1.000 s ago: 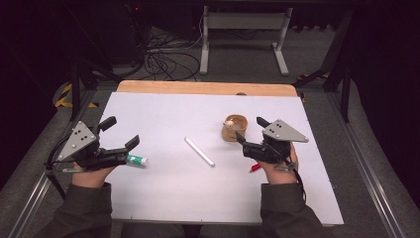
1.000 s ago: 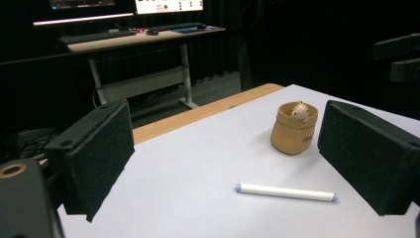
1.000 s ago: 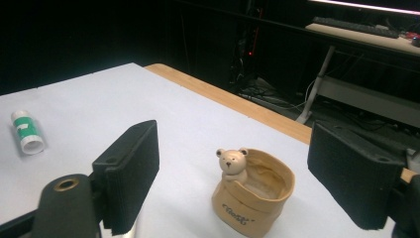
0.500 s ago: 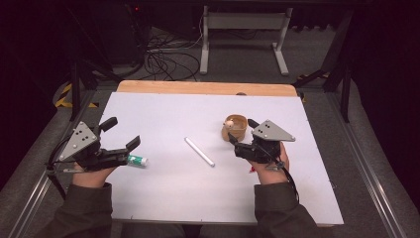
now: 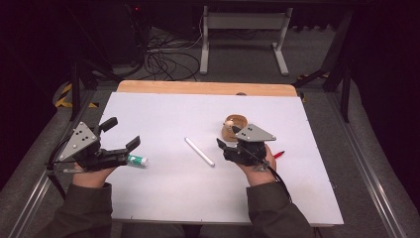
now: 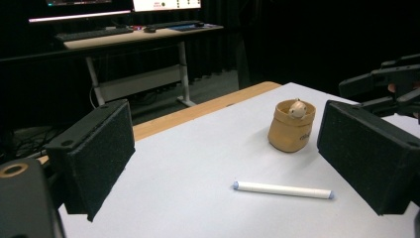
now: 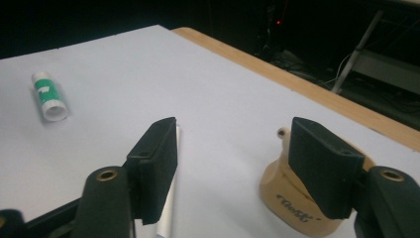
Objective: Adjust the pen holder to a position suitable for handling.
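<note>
Right tongs [image 5: 221, 147] slid left and down toward the white marker [image 5: 199, 151] lying mid-tabletop [image 5: 163, 114], jaws just narrowing but gripping nothing, so likely lining up a pick; left tongs [image 5: 121, 133] released, parked by glue stick [image 5: 137, 160].

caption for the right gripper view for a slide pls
Right hand-held gripper, jaws apart with nothing between them, near a white marker and tan pouch.
</note>
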`<state>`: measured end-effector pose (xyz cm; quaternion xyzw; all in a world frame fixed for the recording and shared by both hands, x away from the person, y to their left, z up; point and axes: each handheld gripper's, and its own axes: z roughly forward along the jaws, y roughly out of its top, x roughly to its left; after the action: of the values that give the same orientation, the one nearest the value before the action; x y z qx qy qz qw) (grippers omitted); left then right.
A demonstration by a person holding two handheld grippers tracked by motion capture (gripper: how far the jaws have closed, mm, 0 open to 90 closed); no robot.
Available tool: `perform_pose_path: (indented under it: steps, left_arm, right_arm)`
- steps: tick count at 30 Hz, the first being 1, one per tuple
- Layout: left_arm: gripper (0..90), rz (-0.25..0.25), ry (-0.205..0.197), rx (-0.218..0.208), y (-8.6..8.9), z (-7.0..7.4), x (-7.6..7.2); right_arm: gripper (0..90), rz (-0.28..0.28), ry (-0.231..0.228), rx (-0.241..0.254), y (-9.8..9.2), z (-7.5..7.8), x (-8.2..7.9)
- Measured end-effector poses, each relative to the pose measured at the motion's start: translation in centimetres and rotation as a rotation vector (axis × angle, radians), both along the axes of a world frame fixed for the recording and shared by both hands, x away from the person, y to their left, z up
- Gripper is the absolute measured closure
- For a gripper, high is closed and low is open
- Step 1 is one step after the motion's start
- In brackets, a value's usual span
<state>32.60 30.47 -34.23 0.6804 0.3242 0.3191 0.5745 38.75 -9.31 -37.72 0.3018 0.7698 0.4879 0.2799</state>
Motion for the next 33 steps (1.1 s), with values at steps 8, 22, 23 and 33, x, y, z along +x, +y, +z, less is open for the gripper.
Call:
perform_pose_path:
  steps: [8, 22, 23, 33]
  left_arm:
    - [8.8, -0.003, 0.003, -0.005, -0.1, 0.0, 0.0]
    - [9.3, -0.012, 0.009, -0.006, -0.2, -0.2, 0.1]
    - [9.3, -0.012, 0.009, -0.006, -0.2, -0.2, 0.1]
    - [9.5, -0.018, 0.013, -0.007, -0.3, -0.3, 0.1]
  right_arm:
    - [41.9, 0.024, 0.067, -0.031, 1.4, -1.3, 0.5]
    - [48.0, 0.052, 0.135, -0.08, 3.1, -3.4, 1.2]
    - [48.7, 0.049, 0.143, -0.079, 3.3, -3.6, 1.3]
    - [53.1, 0.072, 0.194, -0.109, 4.3, -5.1, 1.6]
